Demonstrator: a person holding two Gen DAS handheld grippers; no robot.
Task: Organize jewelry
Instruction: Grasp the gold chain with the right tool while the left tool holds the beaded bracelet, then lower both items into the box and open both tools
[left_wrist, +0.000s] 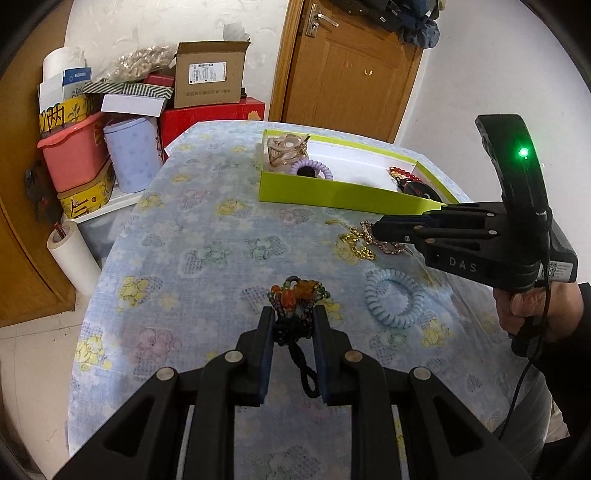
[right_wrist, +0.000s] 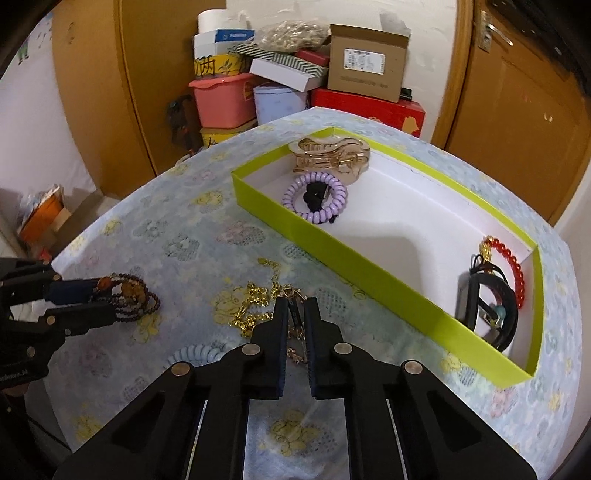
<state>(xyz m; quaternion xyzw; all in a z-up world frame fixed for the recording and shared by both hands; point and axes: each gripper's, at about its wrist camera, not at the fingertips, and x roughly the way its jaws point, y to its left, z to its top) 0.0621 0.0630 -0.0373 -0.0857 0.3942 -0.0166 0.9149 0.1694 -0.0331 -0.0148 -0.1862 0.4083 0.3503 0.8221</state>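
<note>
Bench (left_wrist: 207, 229) wore a pale blue cloth with faded flower prints, slightly crinkled. A shallow lime-green box (right_wrist: 332, 254) with a white inside sat on it toward the far edge. In the box: a clear amber hair clip (right_wrist: 332, 155) at one end, a lilac coil hair tie (right_wrist: 316, 197) touching it with a black piece inside its ring, and at the other end a red bead bracelet (right_wrist: 511, 266) beside black bands (right_wrist: 487, 314).

Left claw (left_wrist: 293, 317) was partly closed on a dark beaded bracelet (left_wrist: 299, 295) with orange and green stones; a black cord loop hung between the fingers. It was held over the bench, well apart from the box.

Right claw (right_wrist: 296, 306) was nearly closed, its fingers pinching a thin chain piece (right_wrist: 291, 295) out of a loose tangle of gold chain (right_wrist: 255, 306) lying on the cloth just in front of the box wall. A pale blue coil hair tie (left_wrist: 393, 297) lay flat near the tangle, partly hidden under the right claw in its own view. A hand (left_wrist: 532, 310) gripped the right claw's handle; a green light glowed on it.

Beyond the bench stood stacked clutter: a cardboard carton (left_wrist: 210, 77) on a red box (left_wrist: 214, 114), a pink plastic tub (left_wrist: 74, 151), a paper roll (left_wrist: 70, 254), and a brown wooden door (left_wrist: 351, 70).
</note>
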